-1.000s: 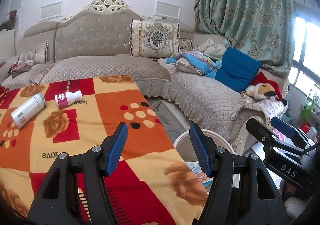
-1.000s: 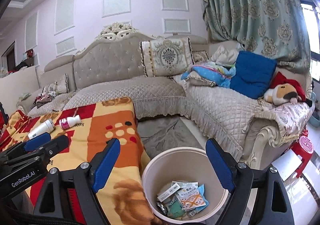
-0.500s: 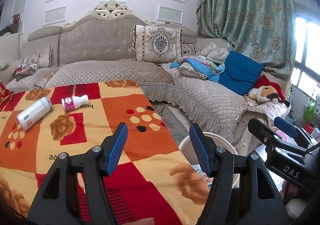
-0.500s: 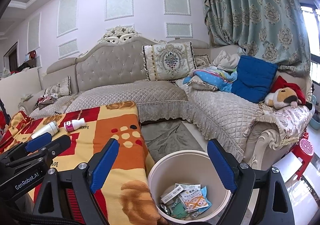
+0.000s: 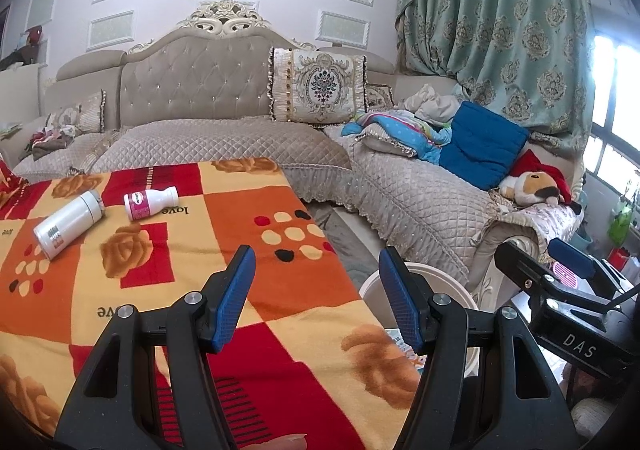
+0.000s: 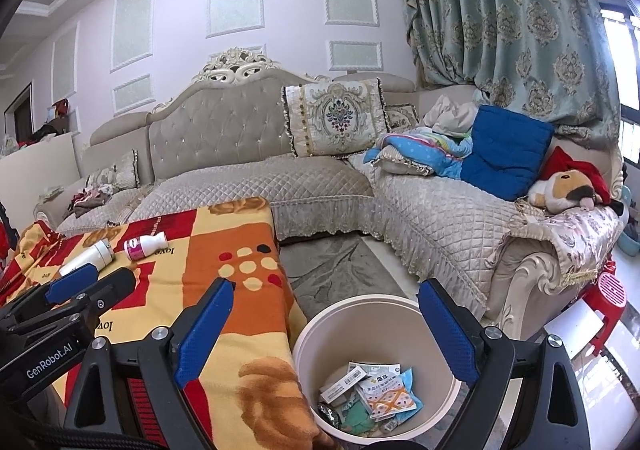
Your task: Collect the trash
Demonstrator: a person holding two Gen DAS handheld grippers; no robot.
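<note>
Lying on the patterned blanket well ahead of both tools are two bottles: a white bottle and, just beside it, a smaller bottle with a pink label whose print is too small to read. The blanket carries the word "love". Beside the blanket stands a white bin with wrappers inside. The left gripper, marked "GenRobot.AI", and the right gripper, marked "DAS", both gape wide, holding nothing.
</note>
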